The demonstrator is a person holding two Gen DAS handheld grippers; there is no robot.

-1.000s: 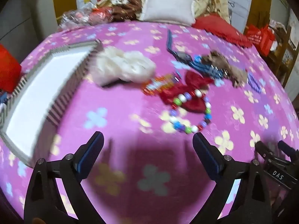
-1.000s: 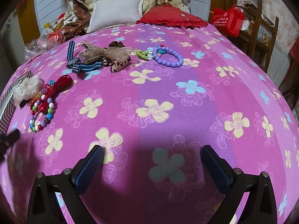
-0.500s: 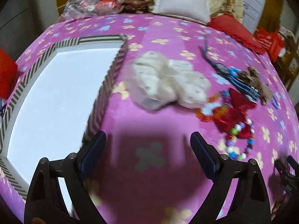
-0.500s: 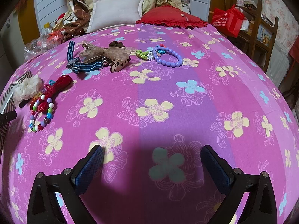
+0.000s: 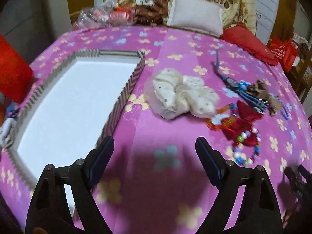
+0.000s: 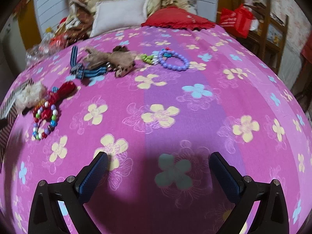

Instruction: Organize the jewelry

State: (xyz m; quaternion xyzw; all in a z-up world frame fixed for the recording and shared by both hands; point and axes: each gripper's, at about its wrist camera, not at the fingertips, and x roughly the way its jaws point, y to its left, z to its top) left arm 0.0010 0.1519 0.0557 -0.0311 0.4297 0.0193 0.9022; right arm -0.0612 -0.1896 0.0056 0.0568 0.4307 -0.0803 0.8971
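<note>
My left gripper (image 5: 154, 142) hangs open over the pink flowered bedspread with nothing between its fingers. Just left of it stands a shallow box (image 5: 128, 85) with chevron walls and a white floor. Ahead lies a cream scrunchie (image 5: 181, 95). To the right are a red bow (image 5: 243, 120), a many-coloured bead bracelet (image 5: 247, 148) and a blue striped band (image 5: 243, 91). My right gripper (image 6: 159, 156) is open over bare cloth. Far ahead of it lie a purple bead bracelet (image 6: 173, 60), green beads (image 6: 147, 57) and a brown bow (image 6: 117, 60). The bead bracelet (image 6: 44, 120) is at its left.
Pillows (image 5: 195, 13) and folded bedding pile up at the far end of the bed. A red bag (image 6: 237, 21) and a wooden chair (image 6: 273, 31) stand off the bed's right side. A red object (image 5: 11, 74) sits left of the box.
The left gripper has swung left: the box now fills the left of its view, and the scrunchie and bracelet have slid right. The right gripper has stayed put.
</note>
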